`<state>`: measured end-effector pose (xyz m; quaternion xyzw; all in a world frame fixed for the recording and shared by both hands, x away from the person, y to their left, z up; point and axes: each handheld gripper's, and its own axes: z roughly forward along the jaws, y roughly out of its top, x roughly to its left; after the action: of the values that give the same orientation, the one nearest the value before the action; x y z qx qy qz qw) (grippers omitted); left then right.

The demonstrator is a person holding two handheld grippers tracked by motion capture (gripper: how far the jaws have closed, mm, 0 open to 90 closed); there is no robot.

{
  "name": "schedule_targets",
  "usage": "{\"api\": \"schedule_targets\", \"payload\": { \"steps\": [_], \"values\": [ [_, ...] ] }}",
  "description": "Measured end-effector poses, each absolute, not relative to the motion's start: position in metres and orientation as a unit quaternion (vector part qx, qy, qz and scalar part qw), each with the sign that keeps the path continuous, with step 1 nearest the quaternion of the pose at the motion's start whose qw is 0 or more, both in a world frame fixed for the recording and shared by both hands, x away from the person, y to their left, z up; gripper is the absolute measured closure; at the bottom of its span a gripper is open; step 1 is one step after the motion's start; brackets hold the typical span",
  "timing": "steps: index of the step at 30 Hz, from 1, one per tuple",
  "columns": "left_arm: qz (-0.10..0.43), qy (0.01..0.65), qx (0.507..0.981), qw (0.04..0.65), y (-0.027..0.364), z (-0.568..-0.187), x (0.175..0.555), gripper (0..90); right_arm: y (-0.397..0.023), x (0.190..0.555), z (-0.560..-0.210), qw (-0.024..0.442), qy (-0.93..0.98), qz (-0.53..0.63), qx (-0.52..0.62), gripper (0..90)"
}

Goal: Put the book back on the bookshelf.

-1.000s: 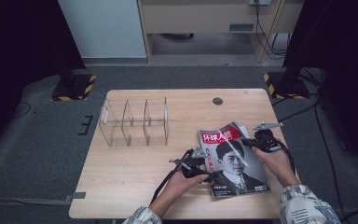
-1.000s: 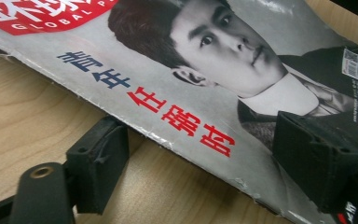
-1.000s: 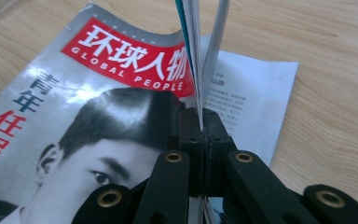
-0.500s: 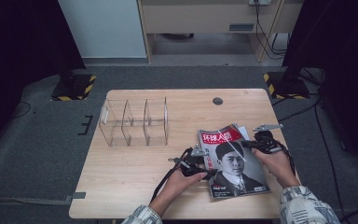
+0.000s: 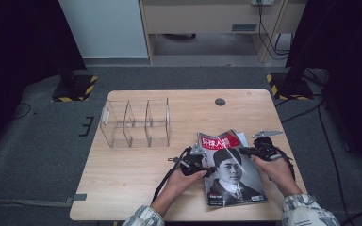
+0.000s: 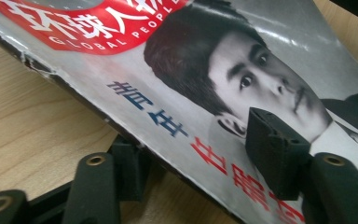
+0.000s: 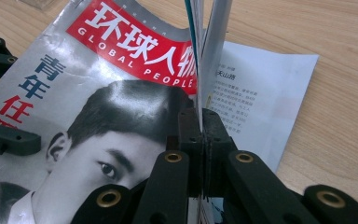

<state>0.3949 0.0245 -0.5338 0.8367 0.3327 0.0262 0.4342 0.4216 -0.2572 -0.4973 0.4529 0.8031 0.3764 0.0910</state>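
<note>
The right gripper (image 7: 200,140) is clenched on the right edge of the magazine (image 5: 233,172), its two black jaws pinched tight on a few raised pages that stand up between them. The left gripper (image 6: 200,154) sits at the magazine's left edge; its jaws have just been closing, with that edge between them, one jaw under the lifted cover side and the other above the printed face. A gap shows at the upper jaw, so it is not yet gripping.

The magazine lies at the near right part of the wooden surface (image 5: 136,188), its cover up, with a red title band and a black-and-white portrait. A loose white page (image 7: 261,93) spreads from under it on the right side.

Farther back on the left stands a clear acrylic organiser (image 5: 134,123) with three compartments, well apart from the magazine. A small dark round spot (image 5: 220,101) sits near the surface's far edge.
</note>
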Motion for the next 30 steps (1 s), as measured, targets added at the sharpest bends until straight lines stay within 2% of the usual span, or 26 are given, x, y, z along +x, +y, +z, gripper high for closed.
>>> {"api": "schedule_targets", "payload": {
  "steps": [2,5,11,15,19,30],
  "values": [
    [0.027,0.333,0.837,0.434,0.025,-0.534,0.395,46.8,-0.259,0.422,-0.498,0.094,0.802,0.376,0.453,80.8],
    [0.027,0.336,0.835,0.435,0.025,-0.534,0.396,49.5,-0.259,0.423,-0.503,0.107,0.803,0.369,0.456,59.5],
    [0.025,0.334,0.839,0.43,0.026,-0.533,0.398,51.7,-0.262,0.423,-0.512,0.131,0.809,0.343,0.46,36.9],
    [0.024,0.334,0.839,0.429,0.025,-0.533,0.398,52.4,-0.266,0.421,-0.516,0.13,0.807,0.332,0.47,33.5],
    [0.021,0.335,0.838,0.43,0.026,-0.533,0.399,53.6,-0.267,0.421,-0.522,0.116,0.811,0.325,0.473,33.7],
    [0.024,0.337,0.839,0.427,0.028,-0.532,0.403,54.9,-0.263,0.417,-0.519,0.125,0.813,0.325,0.466,39.9]
  ]
}}
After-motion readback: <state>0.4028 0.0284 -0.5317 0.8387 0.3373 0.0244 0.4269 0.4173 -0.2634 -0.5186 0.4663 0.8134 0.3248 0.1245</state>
